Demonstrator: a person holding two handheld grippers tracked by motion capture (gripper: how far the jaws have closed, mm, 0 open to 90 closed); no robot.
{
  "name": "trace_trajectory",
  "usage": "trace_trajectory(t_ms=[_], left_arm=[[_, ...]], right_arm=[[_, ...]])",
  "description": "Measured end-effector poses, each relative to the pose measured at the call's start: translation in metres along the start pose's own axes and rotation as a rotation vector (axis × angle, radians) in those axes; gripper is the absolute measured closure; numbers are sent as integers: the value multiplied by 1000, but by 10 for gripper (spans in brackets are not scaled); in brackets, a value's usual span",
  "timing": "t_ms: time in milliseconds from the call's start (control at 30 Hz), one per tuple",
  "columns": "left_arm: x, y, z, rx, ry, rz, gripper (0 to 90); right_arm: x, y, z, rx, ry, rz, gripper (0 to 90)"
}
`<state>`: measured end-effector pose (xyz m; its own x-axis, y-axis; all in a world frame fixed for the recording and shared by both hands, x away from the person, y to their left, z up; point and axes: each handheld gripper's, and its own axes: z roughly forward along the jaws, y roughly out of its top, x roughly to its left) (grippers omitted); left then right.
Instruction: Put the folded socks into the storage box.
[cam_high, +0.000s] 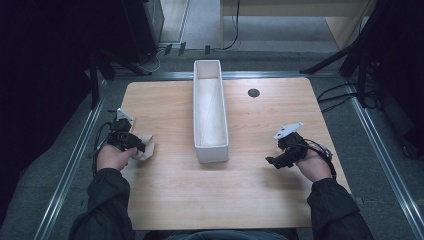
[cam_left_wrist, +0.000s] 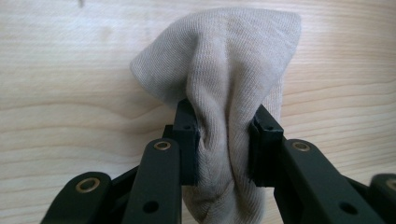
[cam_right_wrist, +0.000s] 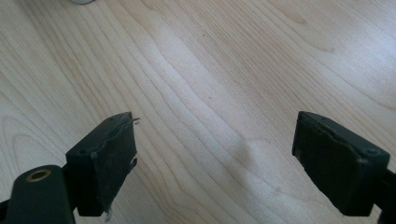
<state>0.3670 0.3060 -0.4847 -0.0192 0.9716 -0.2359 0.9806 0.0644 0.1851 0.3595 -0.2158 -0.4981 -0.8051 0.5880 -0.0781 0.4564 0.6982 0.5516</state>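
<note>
Beige knit cloth (cam_left_wrist: 229, 93), soft and crumpled, pinched at its middle between left gripper (cam_left_wrist: 223, 147) fingers (cam_left_wrist: 187, 140); fabric bunched into vertical folds, upper part fanned out above the grip, lower end hanging below. Lay at left side of wooden tabletop (cam_high: 260, 195), near the edge. Long white rectangular bin (cam_high: 210, 145), open-topped, stood lengthwise at tabletop centre, well apart from cloth.
</note>
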Motion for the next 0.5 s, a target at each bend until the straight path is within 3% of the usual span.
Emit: trace_trajectory(t_ms=[500], left_arm=[[-41,22,-10,35,5,57,687]], right_arm=[[0,0,-1,4,-2,3,136]])
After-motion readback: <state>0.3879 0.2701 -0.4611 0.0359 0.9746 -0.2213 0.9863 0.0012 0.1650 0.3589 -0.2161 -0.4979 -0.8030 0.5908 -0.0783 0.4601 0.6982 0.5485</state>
